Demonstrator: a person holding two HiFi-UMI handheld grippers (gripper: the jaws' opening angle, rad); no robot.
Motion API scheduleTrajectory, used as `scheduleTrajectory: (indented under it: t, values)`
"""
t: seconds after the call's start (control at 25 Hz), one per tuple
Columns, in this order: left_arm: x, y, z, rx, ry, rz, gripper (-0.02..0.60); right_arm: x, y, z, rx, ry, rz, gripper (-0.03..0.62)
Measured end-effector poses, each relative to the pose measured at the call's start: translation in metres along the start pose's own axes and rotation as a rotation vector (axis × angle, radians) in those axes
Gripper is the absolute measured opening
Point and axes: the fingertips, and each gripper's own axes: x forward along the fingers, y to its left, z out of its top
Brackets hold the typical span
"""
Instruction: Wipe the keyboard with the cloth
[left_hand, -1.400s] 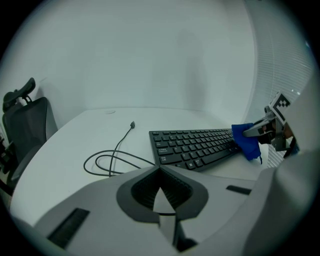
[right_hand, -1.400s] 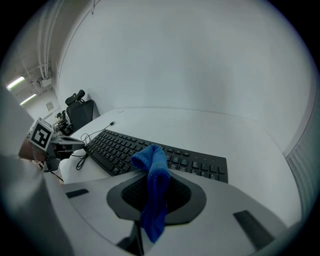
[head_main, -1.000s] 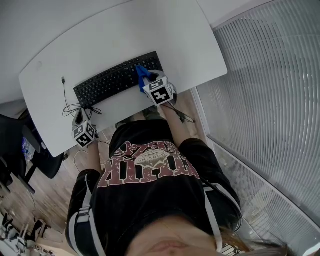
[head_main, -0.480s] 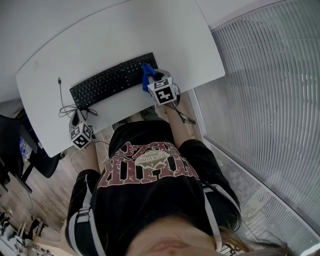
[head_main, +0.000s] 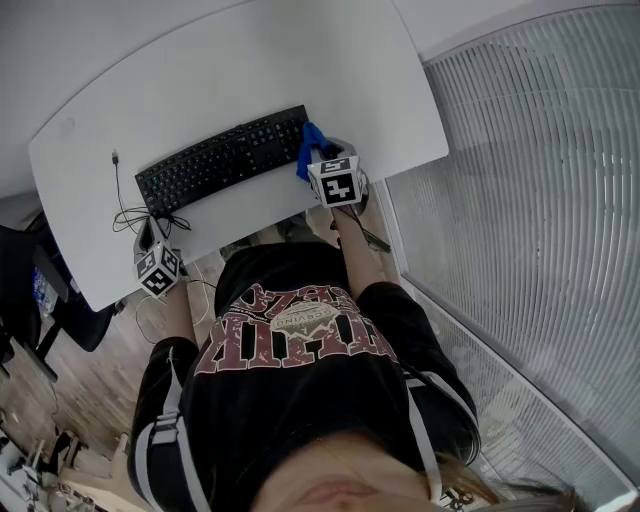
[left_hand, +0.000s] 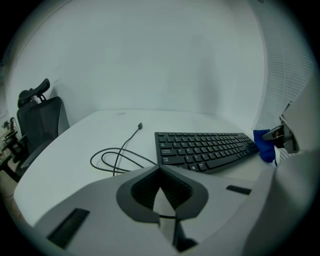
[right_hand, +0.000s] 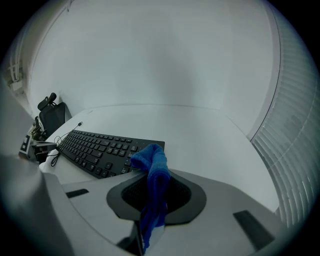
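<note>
Pinching blue cloth (right_hand: 153, 167) in closed fingers of right gripper (right_hand: 151, 202), at right end of keyboard (head_main: 225, 158). Left gripper (left_hand: 160, 172) fingers closed, empty, at tabletop (head_main: 250, 60) edge. Press cloth lightly, sweep leftward row by row, avoid snagging keys.

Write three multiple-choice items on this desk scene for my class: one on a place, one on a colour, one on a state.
1. Where does the coiled cable lie relative to the keyboard?
A. past its left end
B. on its keys
C. past its right end

2. What colour is the cloth?
A. red
B. blue
C. white

3. The right tool is:
A. open, empty
B. shut on the cloth
C. shut, empty

Key: 1 A, the loops sit past the left end; 2 B, it is plainly blue; 3 B, the cloth is pinched between its jaws.
</note>
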Motion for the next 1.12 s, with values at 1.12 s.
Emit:
scheduleTrajectory:
  t: [1.12]
  values:
    - [-0.008,-0.015,0.030,-0.038,-0.080,-0.033,0.029,0.009,0.053,0.043,-0.062,-0.084,0.111,0.064]
